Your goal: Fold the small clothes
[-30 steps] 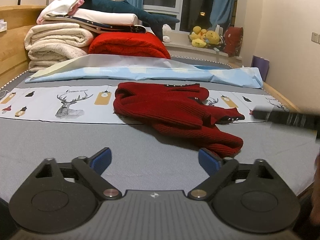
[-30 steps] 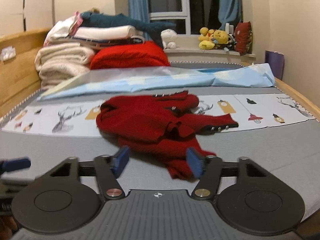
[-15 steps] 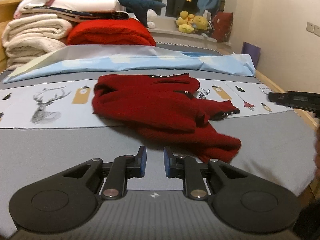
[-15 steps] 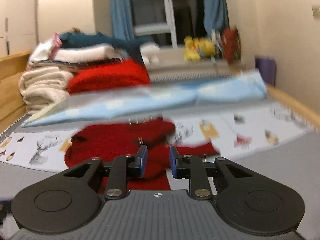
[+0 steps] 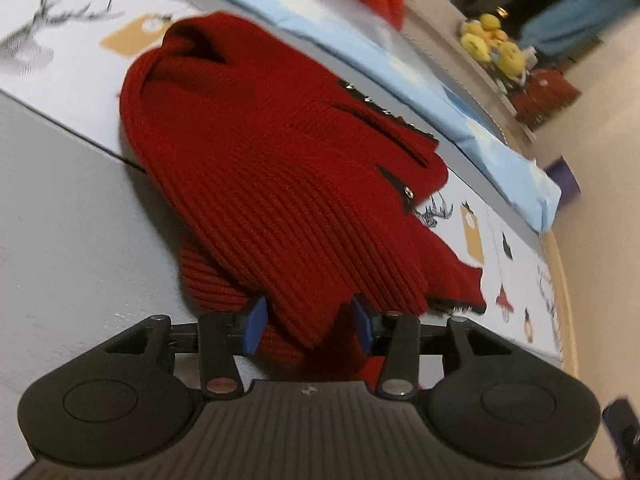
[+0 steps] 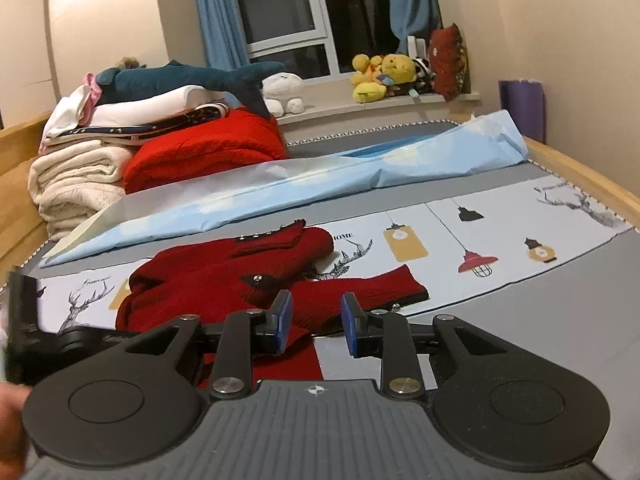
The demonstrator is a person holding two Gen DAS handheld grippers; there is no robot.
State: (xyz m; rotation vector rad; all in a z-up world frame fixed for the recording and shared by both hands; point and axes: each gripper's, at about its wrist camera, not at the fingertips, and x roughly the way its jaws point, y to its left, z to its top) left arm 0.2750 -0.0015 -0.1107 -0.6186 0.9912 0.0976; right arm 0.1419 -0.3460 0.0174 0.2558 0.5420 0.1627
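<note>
Left wrist view: the left gripper [image 5: 308, 326] is tilted and low over the near edge of the red knitted sweater [image 5: 280, 168], which lies crumpled on the bed [image 5: 60, 208], partly on the printed deer-and-lamp panel and partly on the grey cover. Its blue-padded fingers [image 5: 253, 326] stand apart with a ribbed fold of the hem between them; they are not closed on it. The risk here, as I judge it, is that closing now catches several bunched layers, or the sleeve underneath, instead of one edge, so the sweater would lift as a lump rather than spread flat. The knit looks thick and slack and would probably sag and drag the rest along. The picture is blurred at the far edge.

Right wrist view: the right gripper [image 6: 316, 326] hovers just short of the sweater's near sleeve [image 6: 360, 292], fingers [image 6: 282, 322] apart and holding nothing. The cuff, with dark trim and small studs, lies on the printed panel. If both grippers take hold close together, the fabric between them may bunch instead of stretching. No containers are visible; only folded blankets [image 6: 76, 176] and plush toys [image 6: 380, 76] sit at the far end.
</note>
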